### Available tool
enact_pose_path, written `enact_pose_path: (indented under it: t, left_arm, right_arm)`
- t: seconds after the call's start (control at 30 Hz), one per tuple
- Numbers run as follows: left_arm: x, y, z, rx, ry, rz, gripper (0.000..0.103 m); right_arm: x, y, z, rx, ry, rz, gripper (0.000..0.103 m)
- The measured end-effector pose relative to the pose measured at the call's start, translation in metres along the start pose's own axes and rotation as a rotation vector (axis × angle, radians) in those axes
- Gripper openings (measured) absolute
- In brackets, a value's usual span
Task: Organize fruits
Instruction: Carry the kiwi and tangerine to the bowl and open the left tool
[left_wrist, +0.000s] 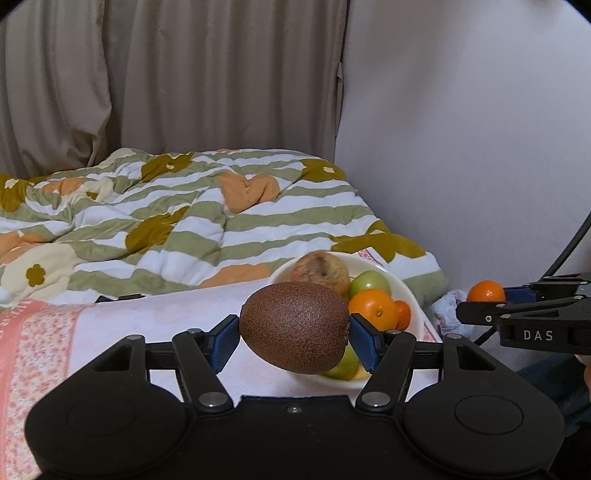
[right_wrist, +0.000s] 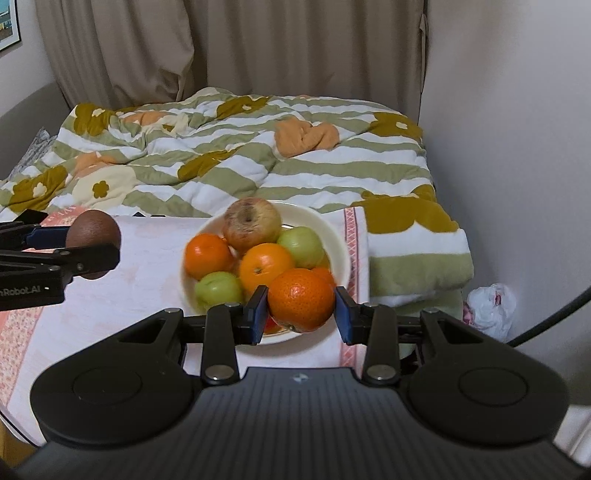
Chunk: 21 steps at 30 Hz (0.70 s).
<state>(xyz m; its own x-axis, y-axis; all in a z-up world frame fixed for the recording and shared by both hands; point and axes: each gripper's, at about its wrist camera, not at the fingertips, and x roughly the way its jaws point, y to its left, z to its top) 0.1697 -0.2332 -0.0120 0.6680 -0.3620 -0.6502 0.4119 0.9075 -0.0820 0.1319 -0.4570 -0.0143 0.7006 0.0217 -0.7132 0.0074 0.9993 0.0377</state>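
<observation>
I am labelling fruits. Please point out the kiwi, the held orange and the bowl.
kiwi (left_wrist: 295, 326): left wrist view, middle of its brown skin.
held orange (right_wrist: 301, 299): right wrist view, centre of its peel.
bowl (right_wrist: 341, 247): right wrist view, right rim.

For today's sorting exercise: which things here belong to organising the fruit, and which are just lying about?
Part of the job:
- kiwi in left gripper
- mandarin in right gripper
- bowl of fruit

Lying about:
- quilt
- plastic bag
- curtain

Mandarin (right_wrist: 301, 299) clamped between right gripper (right_wrist: 301, 314) jaws, above fruit bowl (right_wrist: 341, 254).
</observation>
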Motion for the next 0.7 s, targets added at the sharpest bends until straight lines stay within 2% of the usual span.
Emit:
enact_pose_path:
  t: [0.33,0.7]
  left_arm:
    - [0.057,-0.022,0.014,0.059,0.044,-0.005,0.068]
    - [0.103,-0.026,0.012,0.111,0.106,0.005,0.069]
  right_arm:
    - [0.036,-0.029,0.014,0.046,0.025,0.013,0.053]
    - [0.069,-0.042,0.023,0.077,0.062,0.004,0.053]
